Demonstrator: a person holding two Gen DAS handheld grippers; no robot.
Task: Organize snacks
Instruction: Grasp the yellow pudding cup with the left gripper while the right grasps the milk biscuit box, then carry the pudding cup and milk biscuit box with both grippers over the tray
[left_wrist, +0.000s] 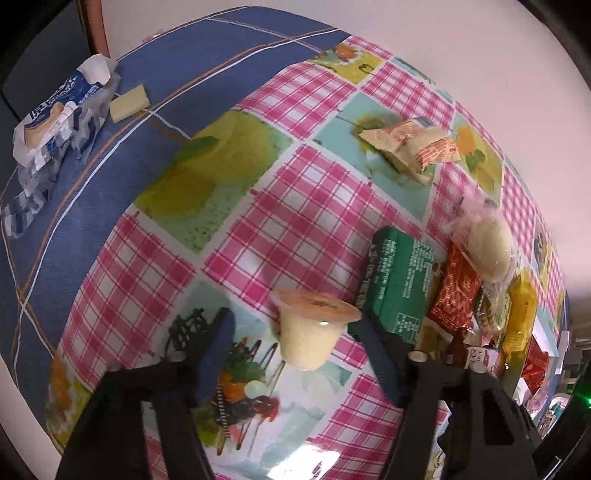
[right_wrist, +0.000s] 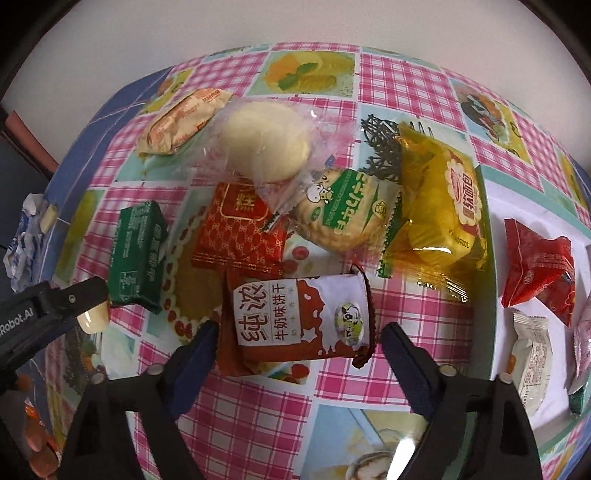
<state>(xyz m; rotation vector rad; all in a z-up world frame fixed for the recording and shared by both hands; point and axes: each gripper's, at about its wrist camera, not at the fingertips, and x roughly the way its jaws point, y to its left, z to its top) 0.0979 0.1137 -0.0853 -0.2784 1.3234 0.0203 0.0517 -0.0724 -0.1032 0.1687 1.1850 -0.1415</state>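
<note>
Right between my right gripper's (right_wrist: 299, 343) wide-open fingers lies the milk biscuit pack (right_wrist: 299, 325), flat on the tablecloth (right_wrist: 258, 413). Nothing is held yet. My left gripper (left_wrist: 295, 350) is wide open too, and the pudding cup (left_wrist: 314, 328) stands upright between its fingers, not pinched.

Just behind the biscuit pack sit the red pack (right_wrist: 240, 232) and the corn cake (right_wrist: 347, 210). On top of them leans the bun (right_wrist: 266, 142) in its clear bag. Beside them lie the green box (right_wrist: 138, 254) and the yellow bread (right_wrist: 439, 218). Off to the right is a white tray (right_wrist: 495, 302) with a red bag (right_wrist: 539, 266) and a white pack (right_wrist: 532, 365) in it.

I think the snacks go to the tray next. My biscuit pack is soft and puffy, so a hard squeeze could crush the biscuits. Its back edge is near the red pack, so my fingers could push the pile and make the bun slide off. The cup is smooth and could tip or slip if I grab it near the lid.
</note>
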